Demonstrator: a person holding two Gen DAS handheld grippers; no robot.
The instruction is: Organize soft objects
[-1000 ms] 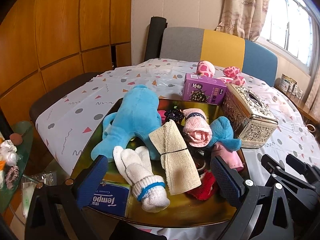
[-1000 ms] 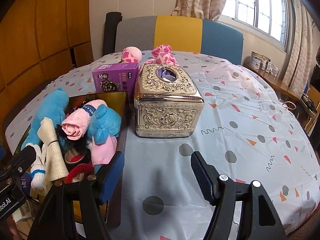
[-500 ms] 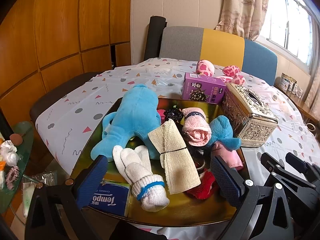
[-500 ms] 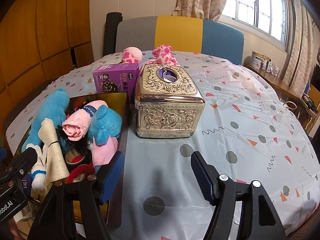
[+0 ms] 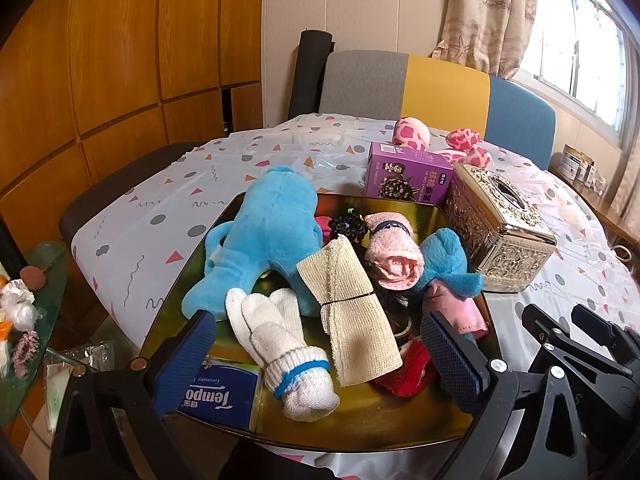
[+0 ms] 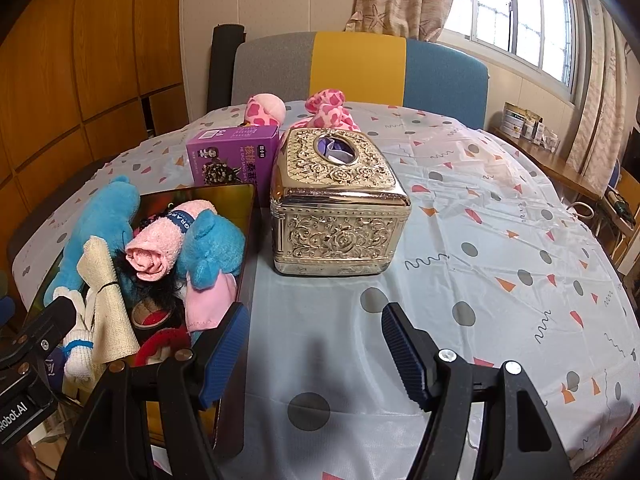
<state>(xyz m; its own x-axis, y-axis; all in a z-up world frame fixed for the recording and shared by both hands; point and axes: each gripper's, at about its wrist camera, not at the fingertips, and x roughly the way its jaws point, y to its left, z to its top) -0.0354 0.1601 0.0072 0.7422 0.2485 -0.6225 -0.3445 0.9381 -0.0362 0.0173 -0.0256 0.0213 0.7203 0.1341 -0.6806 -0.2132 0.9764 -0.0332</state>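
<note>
Toys, socks and towels already crowd the gold tray (image 5: pixel 448 216) at the table's near left corner — only the pink spotted plush (image 6: pixel 324 114) remains behind the tissue box (image 6: pixel 340 216). Left gripper (image 5: pixel 320 350) and right gripper (image 6: pixel 316 336) gape, empty.

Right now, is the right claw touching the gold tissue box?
Apart. The right wrist view shows the open right claw over bare tablecloth, with a clear stretch of cloth before the gold tissue box.
</note>
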